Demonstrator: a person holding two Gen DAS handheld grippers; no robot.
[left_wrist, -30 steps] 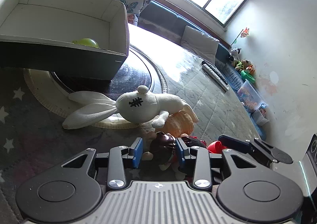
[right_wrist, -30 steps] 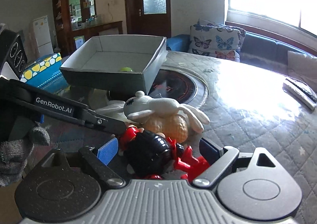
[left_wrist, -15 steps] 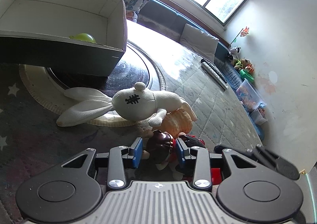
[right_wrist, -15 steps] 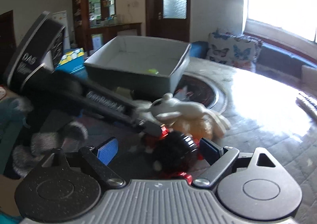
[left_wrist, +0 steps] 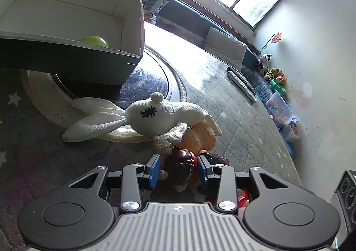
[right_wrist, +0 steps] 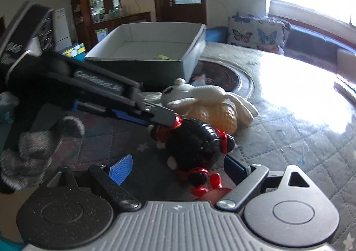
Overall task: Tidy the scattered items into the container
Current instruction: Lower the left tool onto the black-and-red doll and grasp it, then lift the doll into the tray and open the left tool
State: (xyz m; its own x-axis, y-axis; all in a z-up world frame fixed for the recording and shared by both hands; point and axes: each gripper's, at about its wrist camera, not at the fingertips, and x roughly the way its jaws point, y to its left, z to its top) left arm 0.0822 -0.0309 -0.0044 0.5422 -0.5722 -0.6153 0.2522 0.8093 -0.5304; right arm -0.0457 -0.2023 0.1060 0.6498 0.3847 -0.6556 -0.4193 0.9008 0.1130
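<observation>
A doll with dark hair and red clothes [left_wrist: 181,162] lies on the quilted table next to a white plush rabbit [left_wrist: 155,117], which rests on an orange plush [left_wrist: 200,137]. My left gripper [left_wrist: 178,169] is shut on the doll's head, one blue pad on each side. In the right wrist view the doll [right_wrist: 195,139] lies between the wide-set fingers of my right gripper [right_wrist: 178,166], which is open; the left gripper [right_wrist: 160,119] reaches in from the left. Beyond the toys stands the grey container [left_wrist: 124,55] [right_wrist: 138,68] with a green ball [left_wrist: 94,40] inside.
The container sits partly on a round dark hotplate [left_wrist: 155,77]. Remote controls [left_wrist: 241,83] lie at the table's far side. A grey-gloved hand [right_wrist: 40,146] holds the left gripper. A butterfly cushion [right_wrist: 255,33] and a bench run under the window. Toy bins [left_wrist: 280,106] line the wall.
The right gripper's finger has left the spot beside the doll in the left wrist view. The right wrist view has swung, so the doll sits farther out between its jaws. The left view hardly changed.
</observation>
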